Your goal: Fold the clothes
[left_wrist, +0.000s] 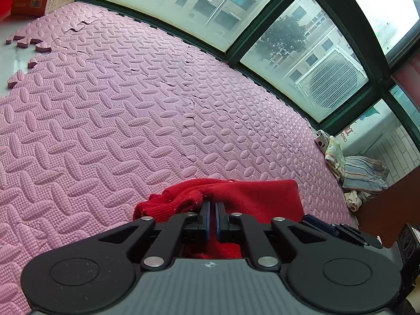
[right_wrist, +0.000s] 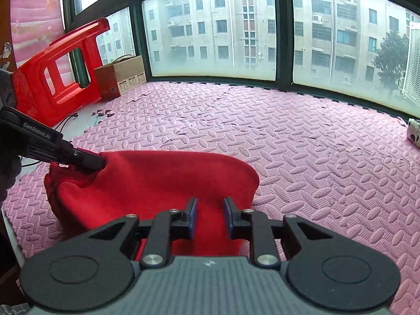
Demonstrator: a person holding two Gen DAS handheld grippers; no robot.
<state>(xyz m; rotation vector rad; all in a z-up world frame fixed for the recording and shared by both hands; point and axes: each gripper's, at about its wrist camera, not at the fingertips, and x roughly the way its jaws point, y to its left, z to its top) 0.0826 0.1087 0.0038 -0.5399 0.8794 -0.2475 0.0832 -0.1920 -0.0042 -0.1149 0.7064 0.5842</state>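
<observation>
A red knit garment (right_wrist: 157, 181) lies bunched on the pink foam mat (right_wrist: 288, 144). My left gripper (left_wrist: 211, 204) is shut on a fold of the red garment (left_wrist: 249, 197), with cloth pinched between its blue pads. In the right wrist view the left gripper (right_wrist: 101, 162) bites the garment's left edge. My right gripper (right_wrist: 210, 204) is open, its fingers over the near part of the garment, holding nothing.
A pile of striped and pale clothes (left_wrist: 359, 176) lies at the mat's right edge by the window. A red plastic stool (right_wrist: 60, 78) lies tipped at the left, next to a cardboard box (right_wrist: 120, 76). Windows (right_wrist: 210, 26) bound the far side.
</observation>
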